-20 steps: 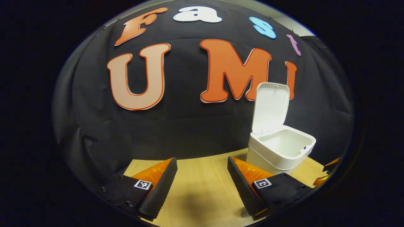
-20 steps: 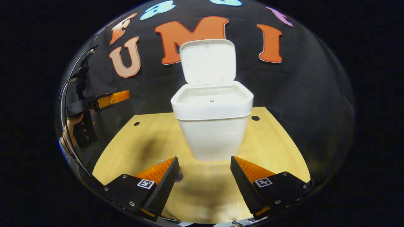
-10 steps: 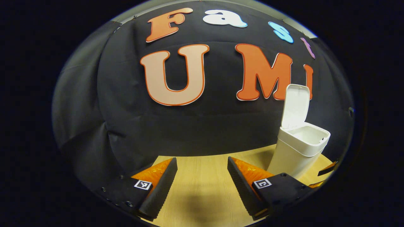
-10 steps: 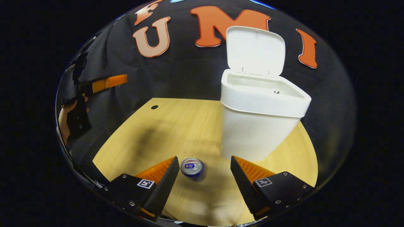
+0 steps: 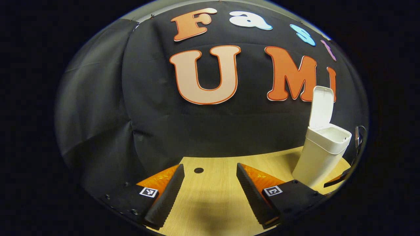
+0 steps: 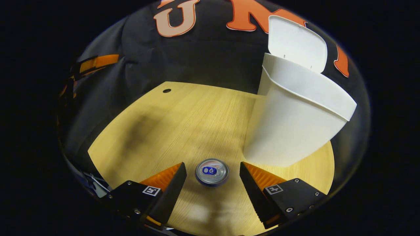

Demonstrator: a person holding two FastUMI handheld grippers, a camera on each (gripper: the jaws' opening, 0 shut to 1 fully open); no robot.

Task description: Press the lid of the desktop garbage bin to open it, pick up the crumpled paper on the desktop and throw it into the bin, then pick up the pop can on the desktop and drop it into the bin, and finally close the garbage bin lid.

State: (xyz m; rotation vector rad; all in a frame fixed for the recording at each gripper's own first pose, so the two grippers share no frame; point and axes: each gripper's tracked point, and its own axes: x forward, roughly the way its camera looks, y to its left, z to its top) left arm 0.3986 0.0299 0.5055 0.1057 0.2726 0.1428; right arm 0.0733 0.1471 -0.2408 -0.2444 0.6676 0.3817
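Note:
The white garbage bin stands on the wooden desk with its lid raised. A pop can stands upright in front of it, seen from above, between the open fingers of my right gripper without touching them. In the left gripper view the bin is at the far right with its lid up. My left gripper is open over bare desk, well left of the bin.
A round hole is cut in the desk just ahead of my left gripper; the same hole sits near the far left edge in the right gripper view. The black cloth wall closes off the back.
My right gripper has dropped and tilted down over the can, which now lies between its fingers. My left gripper has swung left, away from the bin.

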